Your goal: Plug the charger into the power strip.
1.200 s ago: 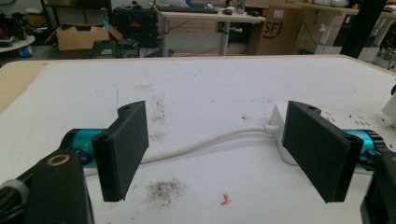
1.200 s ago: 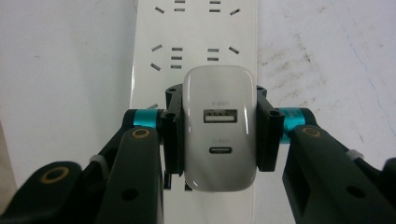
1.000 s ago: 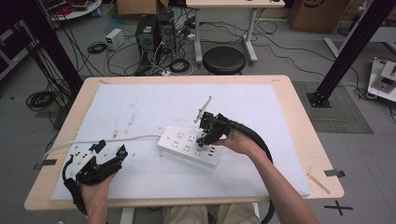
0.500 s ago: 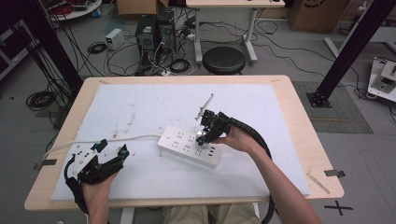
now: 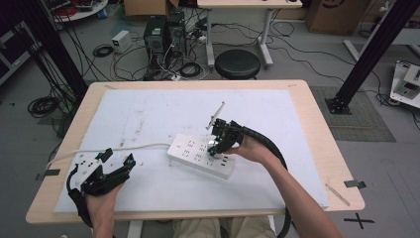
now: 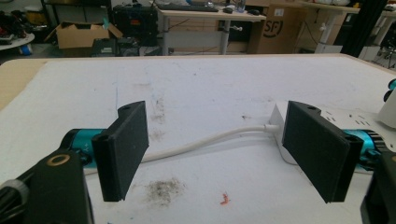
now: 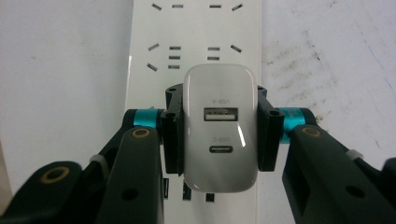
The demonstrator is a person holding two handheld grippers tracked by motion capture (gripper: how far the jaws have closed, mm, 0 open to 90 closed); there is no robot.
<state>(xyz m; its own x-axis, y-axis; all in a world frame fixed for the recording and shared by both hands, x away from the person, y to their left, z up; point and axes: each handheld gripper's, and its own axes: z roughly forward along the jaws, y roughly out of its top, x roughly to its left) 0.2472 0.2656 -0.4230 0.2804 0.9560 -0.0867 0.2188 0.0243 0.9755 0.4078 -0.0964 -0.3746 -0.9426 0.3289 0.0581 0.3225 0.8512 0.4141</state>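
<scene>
A white power strip point(image 5: 195, 153) lies on the white mat near the table's middle, its white cord point(image 5: 124, 148) running off to the left. My right gripper point(image 5: 217, 147) is shut on a white USB charger point(image 7: 219, 128) and holds it directly over the power strip point(image 7: 196, 28), ports facing the camera. Whether its prongs are in a socket is hidden. My left gripper point(image 5: 119, 156) rests at the front left of the mat, open and holding nothing. In the left gripper view the open gripper point(image 6: 224, 154) frames the cord point(image 6: 205, 142) and the strip's end point(image 6: 336, 114).
The white mat point(image 5: 148, 114) covers most of the wooden table point(image 5: 317, 124). A black stool point(image 5: 238, 63) and tangled cables stand on the floor beyond the far edge. Bits of tape point(image 5: 355, 184) lie at the table's right front corner.
My right gripper has shifted slightly left and down with the charger, closer onto the power strip. The left gripper has stayed where it was, open.
</scene>
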